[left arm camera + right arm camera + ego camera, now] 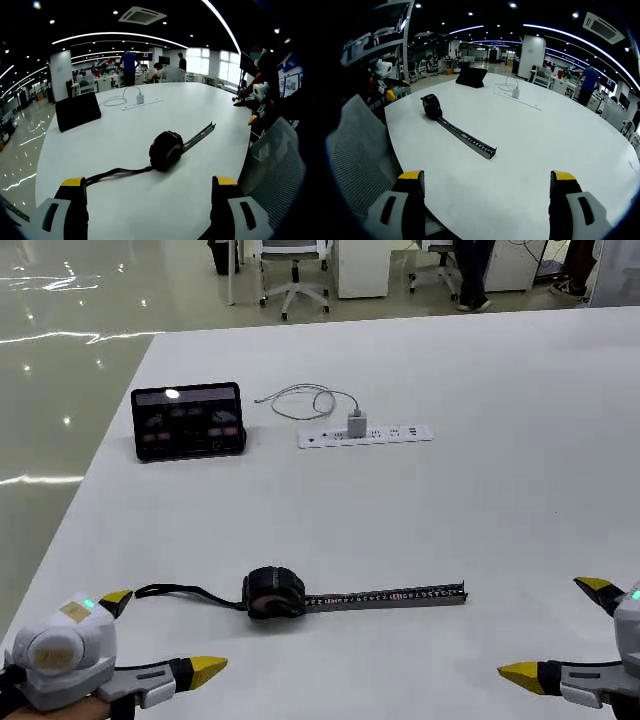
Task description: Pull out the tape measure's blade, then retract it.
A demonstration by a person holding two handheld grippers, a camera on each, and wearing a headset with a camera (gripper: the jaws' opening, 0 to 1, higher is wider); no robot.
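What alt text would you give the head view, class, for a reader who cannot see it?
A black tape measure lies on a white table with its blade pulled partway out to the right. The open, yellow-tipped left tongs and right tongs hover at the near corners, touching nothing; a tablet and power strip sit farther back.

Bare tabletop [330, 520] is seen on every side of the tape measure [274, 593], and its case can be reached freely from the near edge. One sideways approach is crossed by the black wrist strap [185, 592], the other by the extended blade [390, 596]. A tablet [188, 421], a power strip [400, 434] and a plugged-in charger [357, 424] are set well apart, toward the far edge.
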